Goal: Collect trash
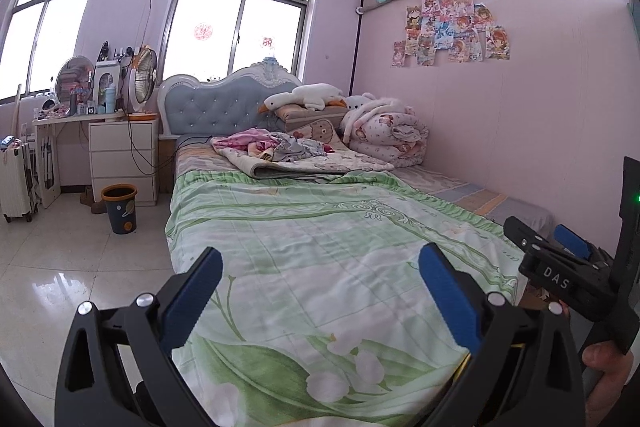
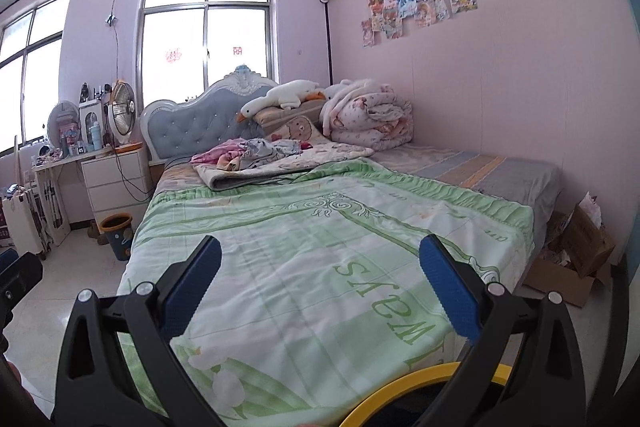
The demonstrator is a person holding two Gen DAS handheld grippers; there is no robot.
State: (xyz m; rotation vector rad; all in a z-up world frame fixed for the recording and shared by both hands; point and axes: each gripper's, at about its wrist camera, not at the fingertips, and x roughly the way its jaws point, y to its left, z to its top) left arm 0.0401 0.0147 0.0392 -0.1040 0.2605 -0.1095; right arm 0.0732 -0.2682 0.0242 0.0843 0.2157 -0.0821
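While both claws are held above the foot of a bed (image 1: 304,227), the left claw (image 1: 320,291) and the right claw (image 2: 320,291) are each seen spread wide, with nothing between the blue pads. The right claw is also caught at the right edge of the left wrist view, gripped by a hand (image 1: 608,367).

No loose trash can be made out on the green floral quilt (image 2: 320,227). A dark waste bin with an orange rim (image 1: 119,207) is stood upright on the tiled floor (image 1: 60,267), beside the white drawers (image 1: 124,159) and near the bed's left side, its mouth turned upward and its long axis vertical. A curved yellow rim (image 2: 400,395) is seen just under the right claw; what it belongs to cannot be told. An open cardboard box (image 2: 576,259) with paper scraps is set on the floor at the bed's far right corner.

The bin is judged light and stiff, probably plastic, and best taken by its rim. The scraps are judged soft and light, and would be pinched at a crumpled fold. The box is judged flimsy, with flaps likely to bend.
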